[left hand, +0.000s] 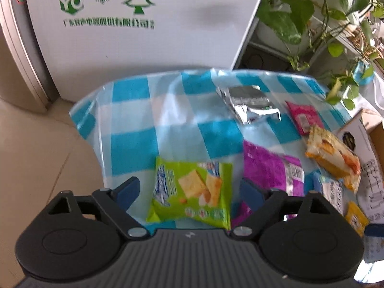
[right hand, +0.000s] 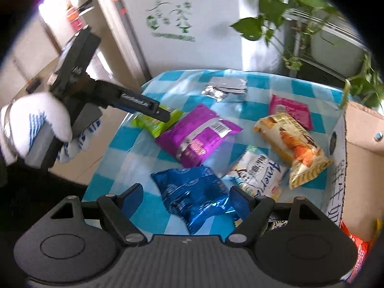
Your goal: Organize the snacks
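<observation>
Early stage. Seven snack packets loose on the counter (right hand: pixel 134 158); cardboard box (right hand: pixel 360 139) at right holds a few. Left tool (left hand: pixel 192 189) open around green packet (left hand: pixel 189 194), right tool (right hand: pixel 186 198) open around blue packet (right hand: pixel 194 196); neither gripped.

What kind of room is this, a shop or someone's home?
Probably a home, perhaps a kitchen corner: a white fridge, a leafy houseplant, and a small table under a blue checked cloth strewn with snack packets.

In the right wrist view, the blue packet (right hand: pixel 192 199) between the jaws loses its near edge behind the gripper body, and the white packet (right hand: pixel 259 170) beyond the right jaw is partly covered.
</observation>
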Tool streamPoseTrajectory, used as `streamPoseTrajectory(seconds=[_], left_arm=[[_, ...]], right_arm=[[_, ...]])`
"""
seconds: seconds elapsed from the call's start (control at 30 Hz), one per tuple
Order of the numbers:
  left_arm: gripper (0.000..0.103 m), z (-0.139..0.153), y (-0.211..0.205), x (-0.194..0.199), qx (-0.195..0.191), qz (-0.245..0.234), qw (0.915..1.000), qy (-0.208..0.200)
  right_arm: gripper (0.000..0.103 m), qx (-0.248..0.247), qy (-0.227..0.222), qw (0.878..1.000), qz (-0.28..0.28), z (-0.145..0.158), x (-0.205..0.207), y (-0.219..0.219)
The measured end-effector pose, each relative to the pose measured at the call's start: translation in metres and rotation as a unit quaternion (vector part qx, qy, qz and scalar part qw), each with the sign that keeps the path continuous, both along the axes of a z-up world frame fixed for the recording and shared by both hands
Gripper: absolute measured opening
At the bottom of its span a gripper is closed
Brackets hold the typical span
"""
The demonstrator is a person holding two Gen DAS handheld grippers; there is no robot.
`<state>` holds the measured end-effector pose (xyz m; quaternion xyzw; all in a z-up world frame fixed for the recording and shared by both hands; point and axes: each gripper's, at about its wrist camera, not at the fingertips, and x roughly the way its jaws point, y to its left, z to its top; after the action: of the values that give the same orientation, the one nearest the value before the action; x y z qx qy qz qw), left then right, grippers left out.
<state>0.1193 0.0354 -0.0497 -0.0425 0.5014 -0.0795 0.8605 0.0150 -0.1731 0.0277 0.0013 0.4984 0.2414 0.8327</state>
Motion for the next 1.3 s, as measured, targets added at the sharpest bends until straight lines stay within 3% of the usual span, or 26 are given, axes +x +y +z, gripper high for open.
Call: streamPoseTrajectory(seconds=[0.1, 0.3, 0.47, 0.63, 0.8, 0.87, 1.07, 1.3], left_arm=[[0.090, -0.004, -0.001, 0.007, -0.007, 0.003, 0.9999, -0.007], [0.090, -0.016, -0.006, 0.018, 0.031, 0.024, 0.9992, -0.007], [0.096, -0.022, -0.007, 0.021, 0.018, 0.031, 0.9993, 0.003], [0.095, -0.025, -0.020, 0.011, 0.065, 0.004, 0.9979, 0.006], [0.084, -0.023, -0.021, -0.008, 0.066, -0.014, 0.9976, -0.012], [0.078, -0.021, -0.021, -0.017, 0.069, -0.024, 0.9972, -0.016], [0.076, -0.019, -0.017, -0.042, 0.059, -0.039, 0.9972, -0.022], [0.074, -0.018, -0.023, -0.082, 0.068, -0.061, 0.9954, -0.028]], right_arm=[[0.084, -0.001, 0.010, 1.000, -0.027, -0.006, 0.004, -0.001], [0.084, -0.001, 0.040, 0.996, -0.075, -0.018, 0.016, -0.001], [0.084, 0.018, 0.066, 0.991, -0.115, -0.031, 0.026, -0.005], [0.088, 0.022, 0.084, 0.987, -0.137, -0.041, 0.031, -0.003], [0.085, 0.015, 0.073, 0.990, -0.122, -0.039, 0.029, 0.000], [0.077, 0.013, 0.067, 0.992, -0.110, -0.036, 0.026, -0.002], [0.069, 0.003, 0.057, 0.996, -0.072, -0.030, 0.017, -0.004], [0.067, -0.032, 0.037, 0.999, -0.023, -0.024, 0.003, -0.003]])
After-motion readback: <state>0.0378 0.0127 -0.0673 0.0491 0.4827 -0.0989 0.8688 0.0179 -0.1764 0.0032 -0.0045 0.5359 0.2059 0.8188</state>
